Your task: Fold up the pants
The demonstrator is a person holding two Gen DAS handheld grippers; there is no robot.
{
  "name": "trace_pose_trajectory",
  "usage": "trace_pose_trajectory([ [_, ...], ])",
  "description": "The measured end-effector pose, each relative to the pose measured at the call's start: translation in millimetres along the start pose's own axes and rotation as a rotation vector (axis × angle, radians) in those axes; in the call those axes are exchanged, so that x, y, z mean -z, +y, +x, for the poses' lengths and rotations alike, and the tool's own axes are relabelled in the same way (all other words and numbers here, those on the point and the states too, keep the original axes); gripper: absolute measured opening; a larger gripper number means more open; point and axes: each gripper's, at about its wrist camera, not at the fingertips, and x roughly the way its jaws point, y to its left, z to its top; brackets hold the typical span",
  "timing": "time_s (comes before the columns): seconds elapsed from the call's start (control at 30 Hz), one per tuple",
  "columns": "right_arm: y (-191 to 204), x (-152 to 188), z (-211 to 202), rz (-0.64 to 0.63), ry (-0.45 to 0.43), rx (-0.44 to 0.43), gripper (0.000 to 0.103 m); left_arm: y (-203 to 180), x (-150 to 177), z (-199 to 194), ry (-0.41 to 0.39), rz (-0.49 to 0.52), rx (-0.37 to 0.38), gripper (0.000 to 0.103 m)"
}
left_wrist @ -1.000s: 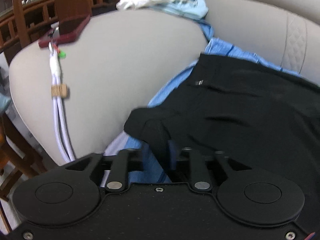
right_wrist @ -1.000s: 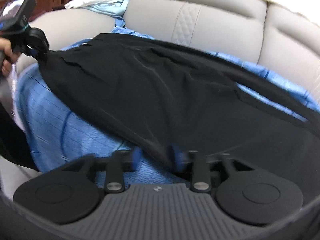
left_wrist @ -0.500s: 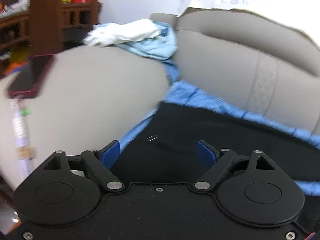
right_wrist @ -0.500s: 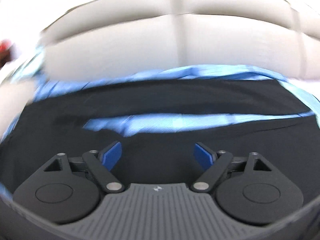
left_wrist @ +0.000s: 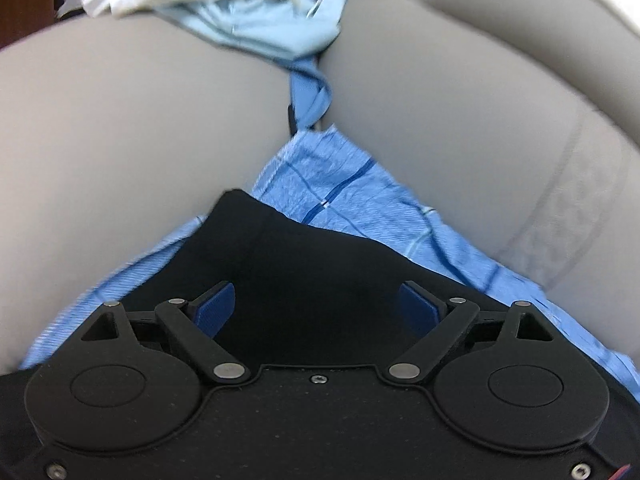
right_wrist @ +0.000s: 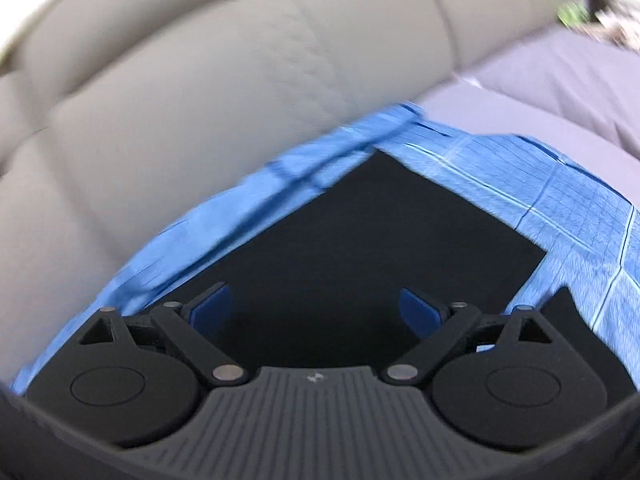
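Note:
The black pants (left_wrist: 308, 268) lie flat on a blue checked cloth (left_wrist: 344, 188) on the sofa seat. In the left wrist view one corner of them points toward the armrest. My left gripper (left_wrist: 318, 308) is open and empty, low over that corner. In the right wrist view a square end of the pants (right_wrist: 360, 240) lies on the same blue cloth (right_wrist: 560, 184). My right gripper (right_wrist: 316, 308) is open and empty just above it. The view is blurred by motion.
A grey sofa armrest (left_wrist: 120, 140) rises left of the pants, the backrest (left_wrist: 480, 100) right. A pile of white and light blue clothes (left_wrist: 224, 4) lies on the armrest top. In the right wrist view the backrest (right_wrist: 200, 80) fills the upper left and a grey-violet fabric (right_wrist: 560, 76) the right.
Both grippers have let go of the pants and opened. The pants have been laid down flat. The left gripper moved toward the armrest corner, the right swung toward the other end.

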Motion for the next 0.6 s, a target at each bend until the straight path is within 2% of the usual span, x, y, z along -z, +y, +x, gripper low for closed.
trace_pose_trajectory([
  [0.2, -6, -30, 63, 0.028, 0.023, 0.085, 0.097, -26, -6, 59, 0.031, -0.027, -0.097, 0.089],
  [0.37, 13, -49, 103, -0.018, 0.033, 0.165, 0.097, -43, -11, 85, 0.016, -0.006, -0.187, 0.096],
  [0.47, 27, -54, 123, -0.052, 0.038, 0.236, 0.098, -42, -13, 99, 0.042, -0.059, -0.207, 0.102],
  [0.6, 43, -52, 141, -0.125, 0.017, 0.333, 0.1, -47, -8, 109, 0.026, -0.036, -0.25, 0.103],
])
